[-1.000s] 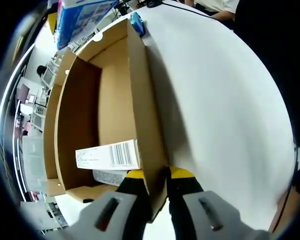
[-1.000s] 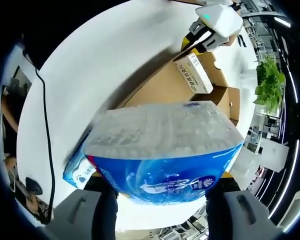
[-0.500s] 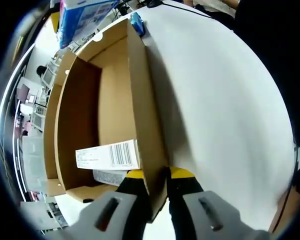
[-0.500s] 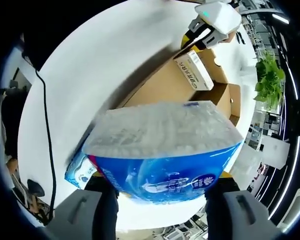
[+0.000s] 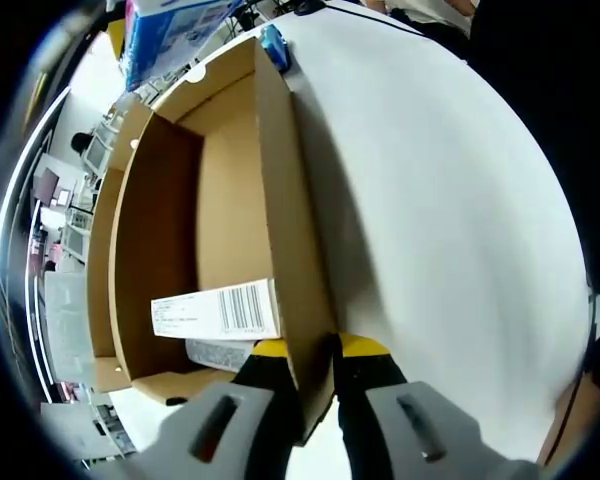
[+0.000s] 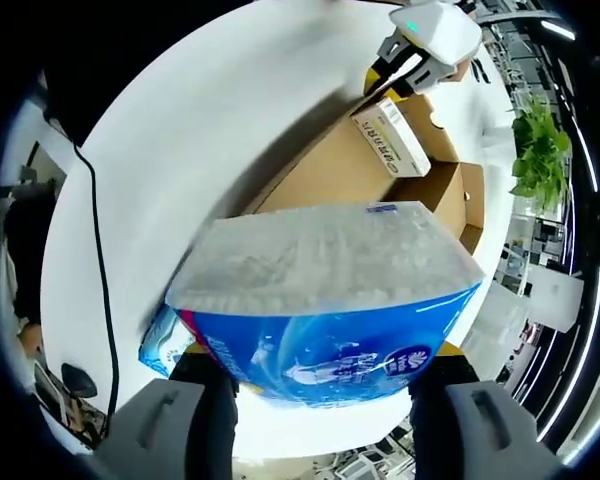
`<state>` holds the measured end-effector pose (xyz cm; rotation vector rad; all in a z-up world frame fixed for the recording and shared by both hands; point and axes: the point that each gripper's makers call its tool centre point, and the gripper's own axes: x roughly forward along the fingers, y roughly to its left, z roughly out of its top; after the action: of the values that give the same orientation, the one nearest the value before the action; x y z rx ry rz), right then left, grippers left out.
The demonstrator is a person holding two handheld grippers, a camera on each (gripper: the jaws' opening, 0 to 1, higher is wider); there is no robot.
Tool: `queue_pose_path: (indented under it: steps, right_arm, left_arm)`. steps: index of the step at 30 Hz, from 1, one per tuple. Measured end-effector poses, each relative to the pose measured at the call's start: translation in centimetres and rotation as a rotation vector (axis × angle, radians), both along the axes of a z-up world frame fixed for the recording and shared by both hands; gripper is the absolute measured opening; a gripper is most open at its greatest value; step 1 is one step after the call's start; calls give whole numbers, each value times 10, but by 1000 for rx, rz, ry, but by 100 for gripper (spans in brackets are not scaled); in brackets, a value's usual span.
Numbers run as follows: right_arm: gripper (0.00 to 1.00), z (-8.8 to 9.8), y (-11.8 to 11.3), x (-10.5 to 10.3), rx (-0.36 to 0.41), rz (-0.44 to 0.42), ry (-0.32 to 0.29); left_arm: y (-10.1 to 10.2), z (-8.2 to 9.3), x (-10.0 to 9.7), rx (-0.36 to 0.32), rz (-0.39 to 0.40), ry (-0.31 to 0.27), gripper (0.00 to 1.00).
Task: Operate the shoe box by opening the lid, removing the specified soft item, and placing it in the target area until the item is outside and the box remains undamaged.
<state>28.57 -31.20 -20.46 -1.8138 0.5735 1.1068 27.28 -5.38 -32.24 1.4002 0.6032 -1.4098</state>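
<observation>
Your white table (image 6: 180,150) carries a black cable (image 6: 98,270) running along its edge down to a small dark object (image 6: 78,380). Past the table's far side you have a green potted plant (image 6: 540,145) beside office furniture.

Left gripper view: we look along the left gripper (image 5: 313,352), from just above one short end of the open brown cardboard shoe box (image 5: 220,230), down its length; the box wall sits close between the two jaws, and the round white table (image 5: 450,220) spreads to the right. Right gripper view: we look down from above the opposite end, with the blue-and-clear plastic pack of tissues (image 6: 325,310) pressed close against the lens and the shoe box (image 6: 350,165) beyond it. Both views share the box, its white barcode label (image 5: 218,311) (image 6: 390,137) and the table (image 6: 180,140); the left gripper (image 6: 412,50) appears at the far end in the right gripper view.
</observation>
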Motion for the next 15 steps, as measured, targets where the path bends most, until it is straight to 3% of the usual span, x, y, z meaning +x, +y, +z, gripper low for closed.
queue_pose_path:
  steps: [15]
  right_arm:
    - [69, 0, -13, -8, -1, -41, 5]
  left_arm:
    - [0, 0, 0, 0, 0, 0, 11]
